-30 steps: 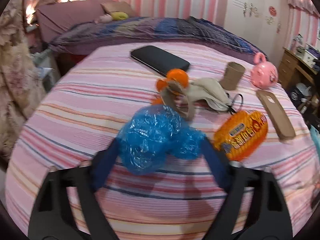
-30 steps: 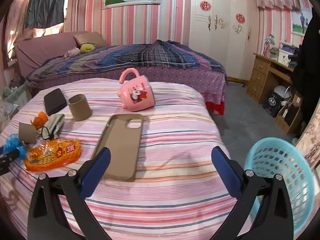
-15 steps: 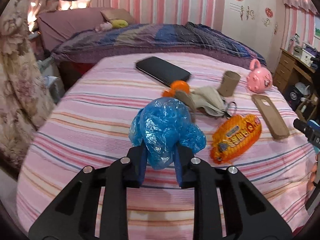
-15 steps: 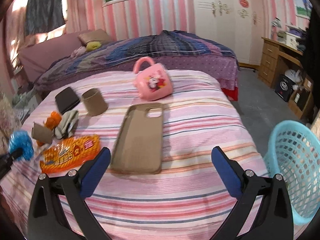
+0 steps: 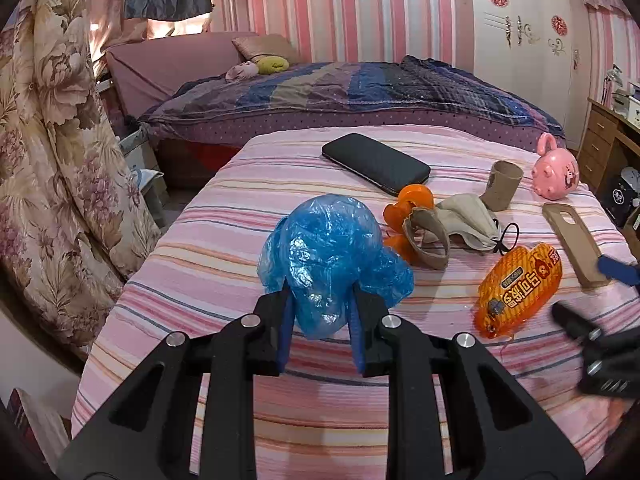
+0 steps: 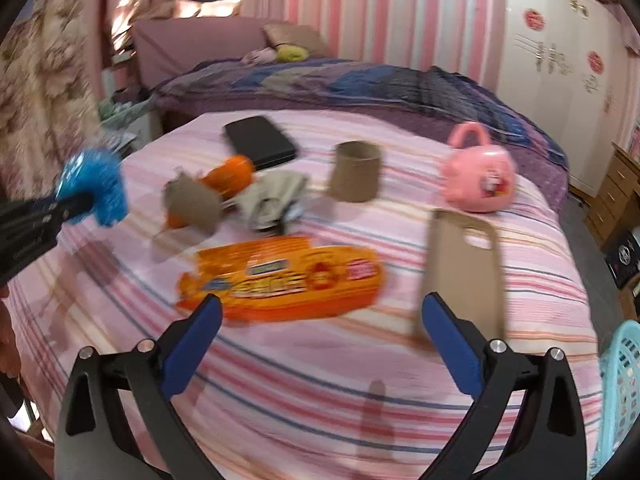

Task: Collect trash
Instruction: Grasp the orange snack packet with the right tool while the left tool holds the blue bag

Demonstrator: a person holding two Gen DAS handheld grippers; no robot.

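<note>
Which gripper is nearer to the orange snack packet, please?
Right. The right gripper hangs open just above the orange snack packet; the left gripper is off to its side, shut on the blue plastic bag.

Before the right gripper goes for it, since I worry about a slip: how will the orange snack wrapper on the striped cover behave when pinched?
The orange snack wrapper lies flat and glossy, so it is probably thin, light and floppy, apt to crumple. Its shiny film may slip between the pads. The right gripper, open, would likely need an edge, as the soft striped cover may give underneath.

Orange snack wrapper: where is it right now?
The orange snack wrapper lies flat on the striped cover, just ahead of the open right gripper, left of the tan phone case.
</note>
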